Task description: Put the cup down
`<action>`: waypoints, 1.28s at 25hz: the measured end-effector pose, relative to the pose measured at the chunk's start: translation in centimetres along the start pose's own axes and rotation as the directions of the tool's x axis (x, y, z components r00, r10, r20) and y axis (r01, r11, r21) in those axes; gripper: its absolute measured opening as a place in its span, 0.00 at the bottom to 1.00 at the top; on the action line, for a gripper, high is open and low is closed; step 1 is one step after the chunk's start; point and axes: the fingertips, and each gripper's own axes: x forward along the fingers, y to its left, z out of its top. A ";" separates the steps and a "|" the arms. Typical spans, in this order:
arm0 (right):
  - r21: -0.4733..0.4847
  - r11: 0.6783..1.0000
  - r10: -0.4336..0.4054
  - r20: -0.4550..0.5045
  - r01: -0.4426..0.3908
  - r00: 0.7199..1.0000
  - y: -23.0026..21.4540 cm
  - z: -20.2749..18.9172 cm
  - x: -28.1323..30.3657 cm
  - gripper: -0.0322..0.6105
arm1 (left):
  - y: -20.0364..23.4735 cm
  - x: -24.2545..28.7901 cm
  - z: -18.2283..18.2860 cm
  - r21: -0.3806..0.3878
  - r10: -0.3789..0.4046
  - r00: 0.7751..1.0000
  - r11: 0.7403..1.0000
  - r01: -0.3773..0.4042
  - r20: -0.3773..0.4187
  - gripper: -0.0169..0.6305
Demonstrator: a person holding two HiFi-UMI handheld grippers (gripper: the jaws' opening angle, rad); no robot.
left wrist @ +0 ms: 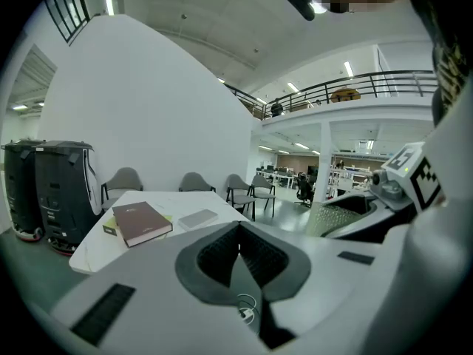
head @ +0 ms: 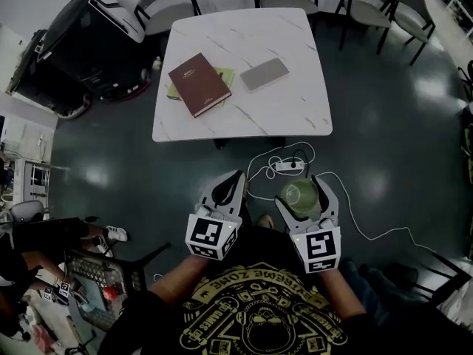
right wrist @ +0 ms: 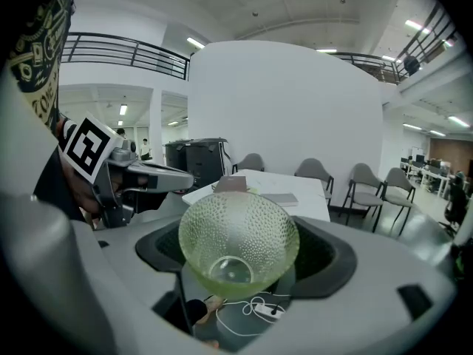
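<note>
Green dimpled glass, the cup [right wrist: 238, 235] sits at lower centre of the head view, pinched by its walls in the right tongs [right wrist: 240, 256]. The left tongs [left wrist: 239, 246] are pressed together on nothing. The table [head: 295, 117], at upper centre, is well apart from the cup, with only floor [head: 384, 146] and a cable [head: 287, 166] beneath it. Smooth glass could slip from that pinch and shatter, likelier if the grip eases before the table. Setting down near the book [head: 199, 83] risks a knock.
</note>
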 end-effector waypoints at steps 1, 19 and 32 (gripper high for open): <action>-0.001 1.000 -0.002 -0.006 0.002 1.000 -0.2 0.1 0.5 0.67 | 0.3 0.6 0.3 0.001 -0.006 1.000 1.000 0.006 0.003 0.04; -0.028 0.998 -0.054 -0.048 0.053 0.997 -2.6 7.3 15.3 0.67 | 12.0 10.5 4.8 -0.015 -0.047 0.998 0.999 0.047 0.034 0.04; -0.030 0.995 -0.100 -0.023 0.099 0.995 -5.0 12.5 26.1 0.67 | 19.0 15.2 6.5 0.003 -0.097 0.995 0.995 0.097 0.029 0.04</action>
